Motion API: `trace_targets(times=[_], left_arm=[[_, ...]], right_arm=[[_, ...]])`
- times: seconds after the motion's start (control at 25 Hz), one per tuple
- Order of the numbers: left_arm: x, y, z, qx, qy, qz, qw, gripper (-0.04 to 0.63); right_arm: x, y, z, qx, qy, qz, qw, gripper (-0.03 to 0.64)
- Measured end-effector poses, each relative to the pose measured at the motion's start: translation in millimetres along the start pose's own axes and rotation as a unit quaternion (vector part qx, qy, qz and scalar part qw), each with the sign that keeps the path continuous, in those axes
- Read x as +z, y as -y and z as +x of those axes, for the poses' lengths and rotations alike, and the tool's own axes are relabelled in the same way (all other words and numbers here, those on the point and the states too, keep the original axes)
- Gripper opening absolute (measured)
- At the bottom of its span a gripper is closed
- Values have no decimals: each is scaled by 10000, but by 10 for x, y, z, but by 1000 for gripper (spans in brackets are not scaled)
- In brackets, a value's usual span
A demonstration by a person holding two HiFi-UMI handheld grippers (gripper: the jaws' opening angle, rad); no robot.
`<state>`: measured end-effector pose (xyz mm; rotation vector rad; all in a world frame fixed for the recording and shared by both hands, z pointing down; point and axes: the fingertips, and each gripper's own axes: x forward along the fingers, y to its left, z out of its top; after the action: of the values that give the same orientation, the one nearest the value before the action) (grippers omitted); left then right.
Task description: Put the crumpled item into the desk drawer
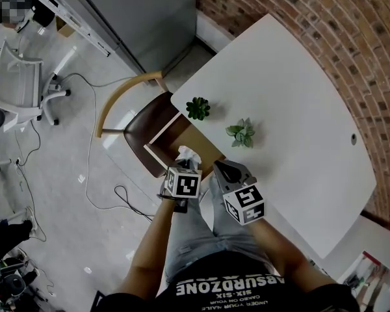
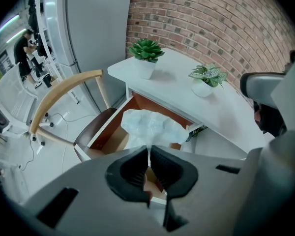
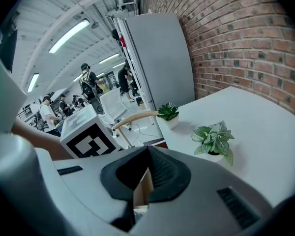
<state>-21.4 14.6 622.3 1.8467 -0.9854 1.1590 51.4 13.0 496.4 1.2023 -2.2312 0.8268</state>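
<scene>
The crumpled item [image 1: 187, 154] is a white wad of thin paper or plastic. My left gripper [image 1: 182, 168] is shut on its lower edge, so the wad [image 2: 150, 126] hangs just above the open desk drawer [image 1: 189, 138]. That drawer has a brown wooden inside [image 2: 112, 134] and white walls, and it sticks out from under the white desk [image 1: 292, 109]. My right gripper [image 1: 229, 171] hovers beside the left one, at the desk's near edge. Its jaws [image 3: 148, 148] meet at the tips with nothing between them.
Two small potted plants [image 1: 197, 108] [image 1: 241, 133] stand on the desk near the drawer. A chair with a curved wooden back [image 1: 120, 96] and a dark seat sits just left of the drawer. Cables trail on the grey floor [image 1: 91, 168]. A brick wall [image 1: 351, 38] runs behind the desk.
</scene>
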Motion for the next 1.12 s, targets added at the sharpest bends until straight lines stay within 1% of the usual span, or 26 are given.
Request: trace_targets(times=[0.4, 0.76, 0.96, 1.12], left_arm=[[9, 9, 129, -104, -41, -149, 9998, 11], [-41, -60, 270, -78, -107, -261, 9996, 11], [-95, -90, 345, -87, -131, -445, 9989, 11], [-145, -143, 432, -21, -149, -557, 9983, 11]], right_arm=[[-43, 56, 75, 30, -74, -24, 10000, -2], [-85, 89, 191, 86, -130, -53, 9999, -2], [-133, 100, 273, 125, -163, -102, 9997, -2], [-138, 106, 347, 144, -141, -156, 9997, -2]])
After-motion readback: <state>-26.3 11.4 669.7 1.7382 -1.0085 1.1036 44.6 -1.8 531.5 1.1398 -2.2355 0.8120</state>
